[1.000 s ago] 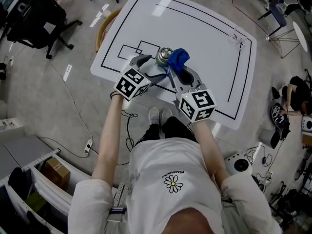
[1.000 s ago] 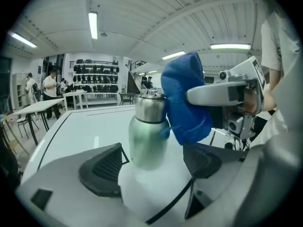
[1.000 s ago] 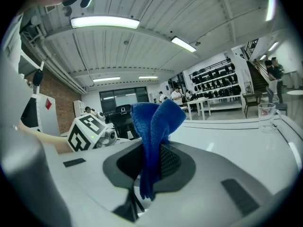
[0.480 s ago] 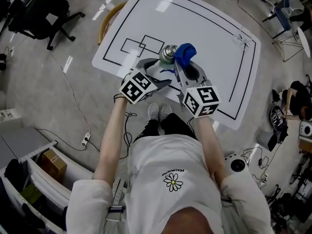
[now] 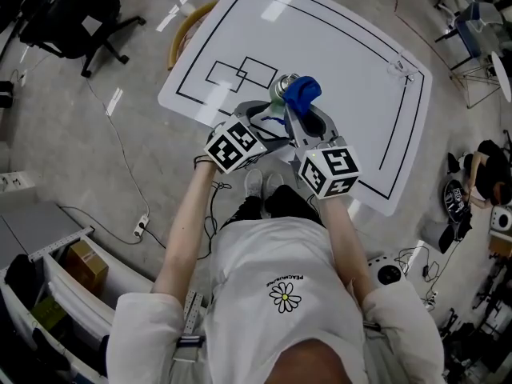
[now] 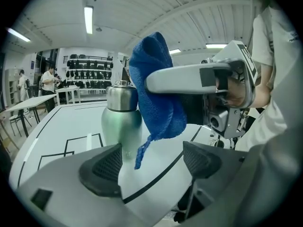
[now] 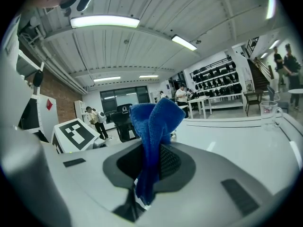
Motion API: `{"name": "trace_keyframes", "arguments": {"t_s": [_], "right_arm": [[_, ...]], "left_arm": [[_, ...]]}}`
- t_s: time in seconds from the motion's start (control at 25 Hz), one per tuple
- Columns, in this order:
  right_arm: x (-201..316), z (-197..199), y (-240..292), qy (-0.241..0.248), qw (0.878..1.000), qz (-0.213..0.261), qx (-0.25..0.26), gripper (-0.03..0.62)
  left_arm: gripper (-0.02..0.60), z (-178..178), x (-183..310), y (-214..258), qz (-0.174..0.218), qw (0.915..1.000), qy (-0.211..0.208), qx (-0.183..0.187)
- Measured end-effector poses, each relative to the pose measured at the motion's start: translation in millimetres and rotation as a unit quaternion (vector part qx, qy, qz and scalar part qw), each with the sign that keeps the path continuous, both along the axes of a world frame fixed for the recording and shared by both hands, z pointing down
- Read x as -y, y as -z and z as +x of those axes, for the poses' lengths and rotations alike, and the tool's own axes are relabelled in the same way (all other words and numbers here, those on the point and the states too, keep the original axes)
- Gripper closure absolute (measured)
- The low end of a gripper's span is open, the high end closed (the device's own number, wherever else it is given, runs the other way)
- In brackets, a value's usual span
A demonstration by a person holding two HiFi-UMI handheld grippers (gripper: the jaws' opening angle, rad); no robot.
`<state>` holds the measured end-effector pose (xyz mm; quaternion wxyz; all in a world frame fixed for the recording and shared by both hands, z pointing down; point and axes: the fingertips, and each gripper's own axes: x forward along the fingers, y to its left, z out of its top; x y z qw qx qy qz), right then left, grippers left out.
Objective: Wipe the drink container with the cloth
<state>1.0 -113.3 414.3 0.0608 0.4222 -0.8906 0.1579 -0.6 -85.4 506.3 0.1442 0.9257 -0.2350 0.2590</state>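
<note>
Near the middle of the head view a metal drink bottle (image 5: 279,87) stands upright on the white table (image 5: 360,70), inside the black outline and just right of two overlapping drawn rectangles, with the blue cloth (image 5: 304,91) bunched against its right side. The right gripper (image 5: 292,112) reaches up from the lower middle of that frame, and its jaws are clamped together on the cloth; in the right gripper view the cloth (image 7: 154,122) rises in a folded peak from between the dark pads, while a loose end hangs below them. The left gripper (image 5: 258,118) sits just left of it, and its marker cube lies lower left of the bottle. In the left gripper view the jaws stand apart with nothing clamped between them; the bottle (image 6: 120,122), with a greenish body and a silver cap, stands just beyond the left-hand pad (image 6: 102,167), its base hidden behind it. There the cloth (image 6: 158,98) drapes from the right gripper (image 6: 163,82) across the centre of the frame and overlaps the bottle's upper right side. A clear glass cup (image 7: 268,110) stands on the table at the right edge of the right gripper view
</note>
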Motion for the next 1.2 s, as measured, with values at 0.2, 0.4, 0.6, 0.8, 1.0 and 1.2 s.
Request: {"name": "trace_keyframes", "arguments": {"t_s": [0.2,0.4,0.6,0.8,1.0,1.2], "right_arm": [[-2,-14,0,0.015,1.000,0.002,-0.005,0.551],[-3,-13,5,0.034,0.999,0.000,-0.018,0.551],[5,11,47,0.077,0.993,0.026,-0.091,0.551],[43,16,48,0.169,0.956,0.015,-0.239,0.551],[50,-10,20,0.248,0.924,-0.057,-0.286,0.551],[42,-24,13,0.260,0.912,-0.084,-0.307,0.551]], "left_arm": [[0.193,14,-11,-3,0.000,0.9992,-0.038,-0.006],[0.193,17,-15,0,0.006,0.9990,-0.045,-0.002],[0.193,-1,1,38,0.052,0.9984,-0.001,-0.021],[0.193,1,13,50,0.070,0.9971,0.017,-0.026],[0.193,2,17,49,0.073,0.9971,0.014,-0.018],[0.193,2,18,50,0.078,0.9967,0.016,-0.014]]}}
